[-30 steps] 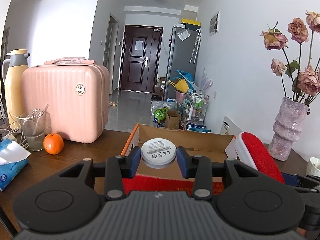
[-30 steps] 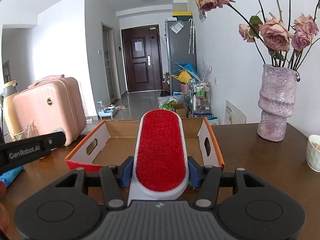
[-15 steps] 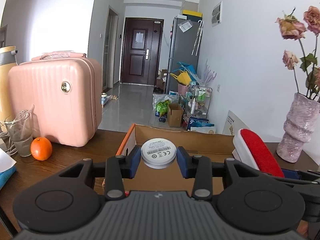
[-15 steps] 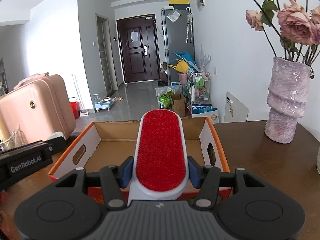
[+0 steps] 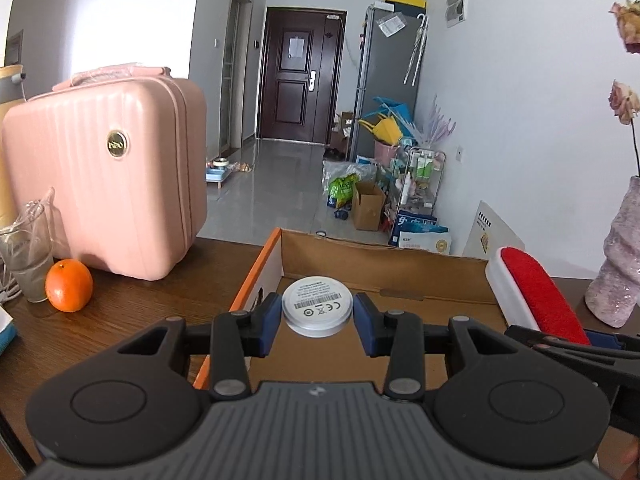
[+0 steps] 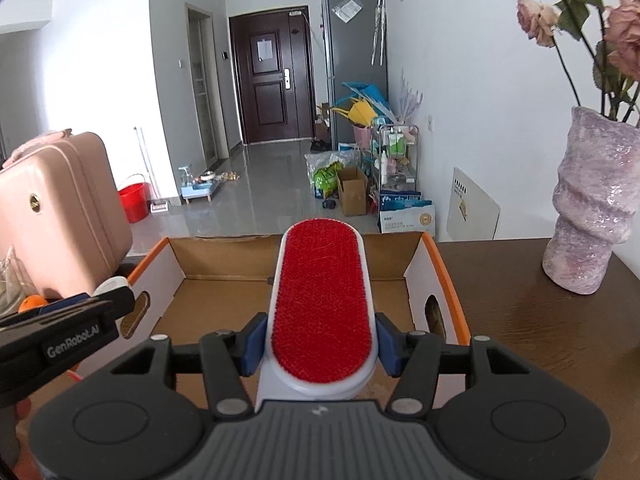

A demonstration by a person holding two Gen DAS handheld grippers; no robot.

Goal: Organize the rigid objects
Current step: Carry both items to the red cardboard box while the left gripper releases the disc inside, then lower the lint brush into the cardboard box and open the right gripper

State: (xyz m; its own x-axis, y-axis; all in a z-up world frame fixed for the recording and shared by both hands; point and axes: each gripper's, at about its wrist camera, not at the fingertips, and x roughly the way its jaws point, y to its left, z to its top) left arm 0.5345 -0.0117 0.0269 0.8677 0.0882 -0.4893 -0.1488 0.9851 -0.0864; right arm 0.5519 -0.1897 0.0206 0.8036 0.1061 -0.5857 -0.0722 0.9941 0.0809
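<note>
While both grippers hang over the box:
left gripper (image 5: 317, 322): blue pads clamped on white round puck (image 5: 317, 305), label side up, above left part of cardboard box (image 5: 384, 270)
right gripper (image 6: 320, 344): jaws clamped on lint brush (image 6: 322, 300), red face up, pointing along box middle
box: open, on wooden table (image 6: 540, 320)
beside: pink case (image 5: 104, 168), orange (image 5: 69, 285), vase (image 6: 592, 204)

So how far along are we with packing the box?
Nothing is in the box yet; its visible floor is bare. In hand: the left gripper is shut on the white puck and the right gripper on the lint brush, both held over the box. Left: lower and release both.
</note>
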